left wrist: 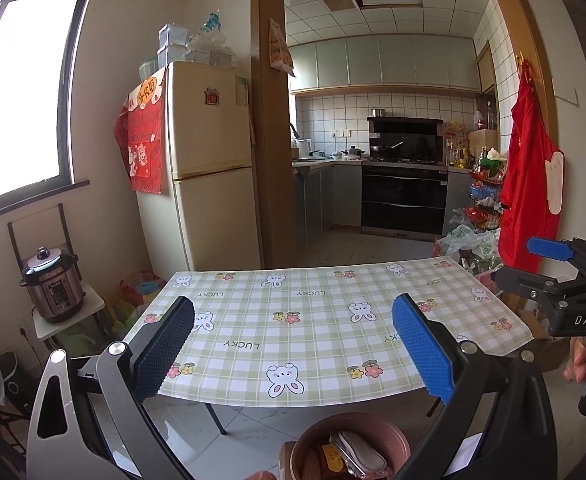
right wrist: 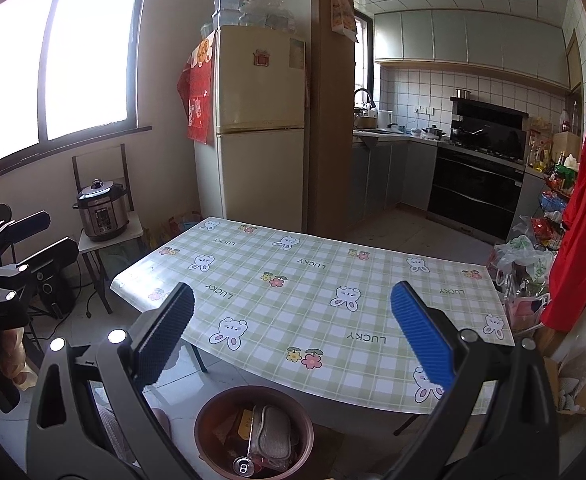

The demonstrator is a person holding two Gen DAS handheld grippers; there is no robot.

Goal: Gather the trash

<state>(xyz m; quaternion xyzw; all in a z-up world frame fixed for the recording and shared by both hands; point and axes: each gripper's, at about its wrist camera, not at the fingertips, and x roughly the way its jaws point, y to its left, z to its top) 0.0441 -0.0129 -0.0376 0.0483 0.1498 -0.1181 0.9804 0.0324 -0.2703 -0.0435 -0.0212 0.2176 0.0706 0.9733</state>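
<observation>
1. The table (right wrist: 317, 280), under a green checked cloth with rabbits and flowers, fills the middle of both views and carries no trash that I can see. I judge the collecting done or close to it.
2. The bin (right wrist: 209, 412), a round brownish tub, stands on the floor just in front of the table's near edge and below both tools. The trash is in it: a can (right wrist: 244, 468) end-up at the front, a flat grey padded thing (right wrist: 271, 436), and a yellow-labelled packet (right wrist: 246, 420). The deeper items are too jumbled to name.
3. The left gripper (left wrist: 293, 344) hangs above the bin's side of the table with its jaws spread wide and nothing between them.
4. The right gripper (right wrist: 292, 340) is the same: spread and empty, raised over the table's near edge.
5. Next, I think, calls for a look over the table and floor for strays. If none, both tools only need to draw back.
</observation>
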